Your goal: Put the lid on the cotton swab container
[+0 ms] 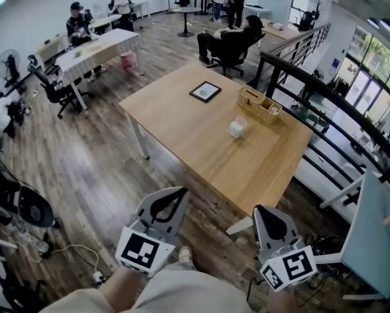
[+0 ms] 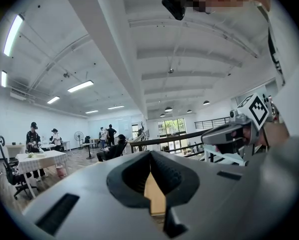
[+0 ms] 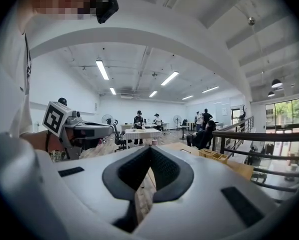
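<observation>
Hanging short of wooden table (image 1: pixel 201 145), left tongs (image 1: pixel 179 192) and right tongs (image 1: pixel 261 210) closed, empty, plank floor (image 1: pixel 84 175), open office.

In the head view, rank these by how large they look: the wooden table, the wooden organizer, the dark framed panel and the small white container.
1. wooden table
2. wooden organizer
3. dark framed panel, only a little smaller than the organizer
4. small white container

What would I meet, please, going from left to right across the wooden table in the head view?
A dark flat frame → white container → wooden box.
</observation>
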Available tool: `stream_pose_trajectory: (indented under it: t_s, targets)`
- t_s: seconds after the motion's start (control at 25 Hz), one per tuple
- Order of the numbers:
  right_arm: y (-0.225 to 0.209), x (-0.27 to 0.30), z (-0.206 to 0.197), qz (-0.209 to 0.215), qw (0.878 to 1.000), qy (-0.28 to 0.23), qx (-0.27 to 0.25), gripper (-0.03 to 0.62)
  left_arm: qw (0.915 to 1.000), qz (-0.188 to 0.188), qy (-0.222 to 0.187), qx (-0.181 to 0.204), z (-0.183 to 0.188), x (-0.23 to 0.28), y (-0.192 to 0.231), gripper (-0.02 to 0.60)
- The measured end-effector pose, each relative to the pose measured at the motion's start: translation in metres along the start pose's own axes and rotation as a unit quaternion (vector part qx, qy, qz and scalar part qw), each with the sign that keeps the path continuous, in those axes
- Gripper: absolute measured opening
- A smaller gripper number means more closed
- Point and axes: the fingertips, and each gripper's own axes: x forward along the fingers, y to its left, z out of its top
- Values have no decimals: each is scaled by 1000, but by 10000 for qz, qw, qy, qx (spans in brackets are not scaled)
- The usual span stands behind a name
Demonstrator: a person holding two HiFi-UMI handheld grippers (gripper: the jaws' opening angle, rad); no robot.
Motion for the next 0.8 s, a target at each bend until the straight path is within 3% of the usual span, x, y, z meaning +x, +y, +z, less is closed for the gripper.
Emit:
stream_pose_trajectory:
  t_s: [0.32, 0.8]
  targets:
    - [-13, 85, 13, -176, 9998, 48, -28, 26, 9986, -214, -96, 476, -2, 57, 72, 23]
    - [-85, 140, -9, -499, 9983, 279, 65, 26, 9974, -552, 21, 454, -22, 147, 97, 23]
